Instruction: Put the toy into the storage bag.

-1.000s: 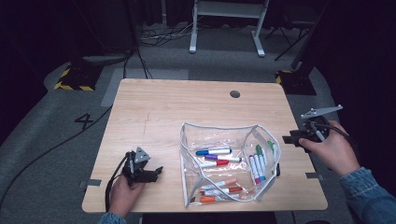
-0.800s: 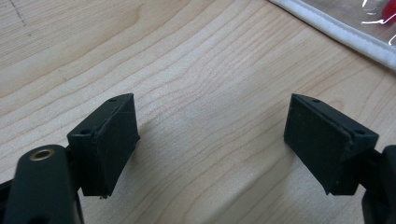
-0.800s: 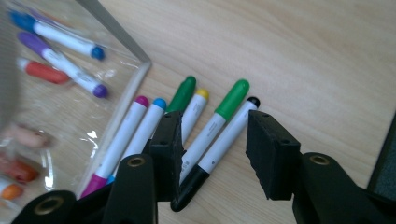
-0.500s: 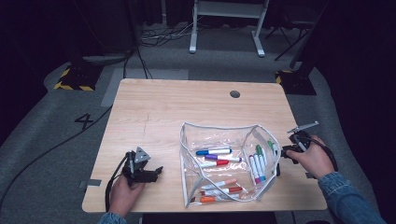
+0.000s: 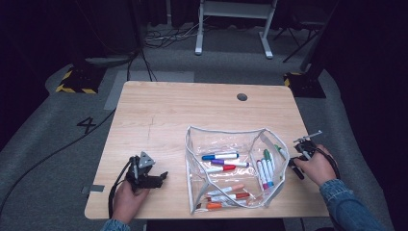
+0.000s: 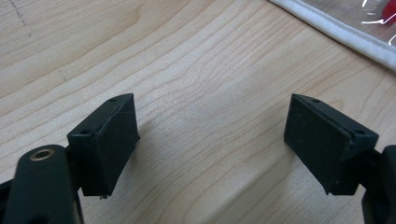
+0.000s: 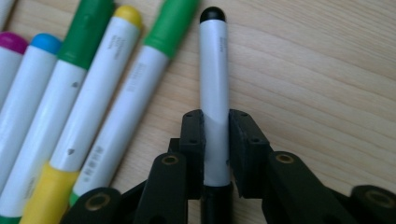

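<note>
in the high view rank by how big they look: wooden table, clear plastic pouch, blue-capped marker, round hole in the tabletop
1. Light wooden table, by far the largest.
2. Clear plastic pouch with white trim.
3. Blue-capped white marker.
4. Dark round hole in the tabletop, smallest; it lies farther from the camera, though the gap looks real.

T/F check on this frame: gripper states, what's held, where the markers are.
1. The right gripper is shut on a black-capped marker. True; its jaws have just been closing.
2. The left gripper holds a marker. False: open, with bare table between its pads.
3. A yellow-capped marker lies beside the black-capped marker. True.
4. The clear pouch sits at the table's far left corner. False: it lies right of centre, near the front edge.
</note>
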